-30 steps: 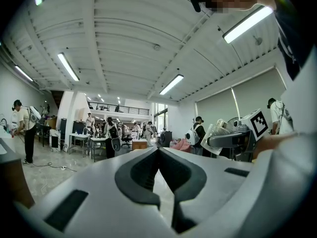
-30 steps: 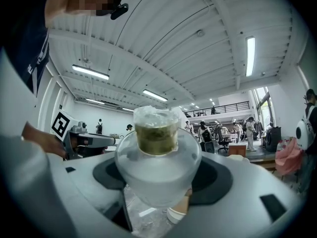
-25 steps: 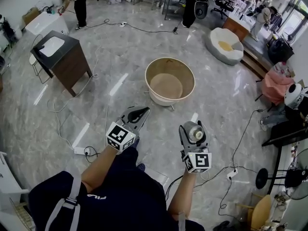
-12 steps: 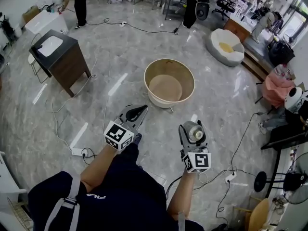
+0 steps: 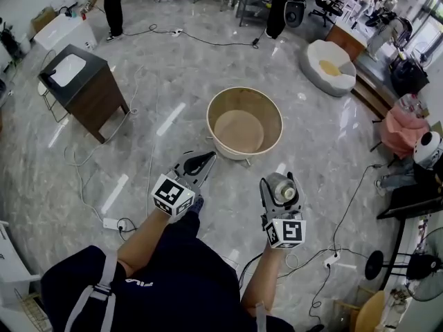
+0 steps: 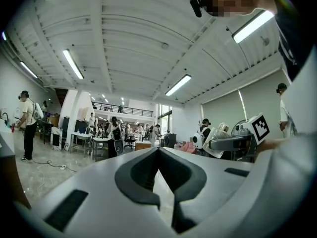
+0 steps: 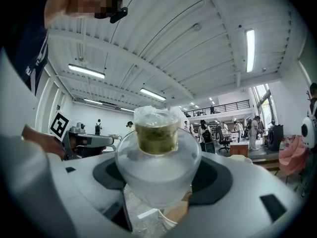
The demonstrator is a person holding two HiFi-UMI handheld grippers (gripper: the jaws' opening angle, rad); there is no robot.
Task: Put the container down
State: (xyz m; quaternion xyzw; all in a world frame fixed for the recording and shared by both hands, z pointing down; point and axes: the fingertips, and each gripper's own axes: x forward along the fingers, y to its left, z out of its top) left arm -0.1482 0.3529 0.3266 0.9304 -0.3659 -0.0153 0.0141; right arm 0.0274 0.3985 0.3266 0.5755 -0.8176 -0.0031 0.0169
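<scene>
Currently both tools are up in front of me, over the marble floor (image 5: pixel 173 61). My left tool (image 6: pixel 158 152) is clenched, the pads meeting tip to tip with nothing between them. My right tool (image 5: pixel 279 183) is clamped on the container (image 7: pixel 157 157), a clear rounded plastic jar. The jaws grip its belly from both sides, and its neck points away from the marker cube (image 5: pixel 285 232), along the jaws. The neck shows an olive-brown filling, with crinkled clear film (image 7: pixel 157 115) over the mouth.

So the container is in the air in the right tool, touching no surface — beside the left tool and apart from it.

A white power strip (image 5: pixel 111 223) lies on the floor just left of my left arm. Ahead of both tools a round wooden tub (image 5: pixel 228 144) stands on the floor. Farther off to the left is a dark cabinet (image 5: pixel 86 92) with a white basin on top. Far right there is a white beanbag (image 5: pixel 327 64). At the back left a person (image 5: pixel 114 9) stands near a white worktop (image 5: pixel 62 30).
</scene>
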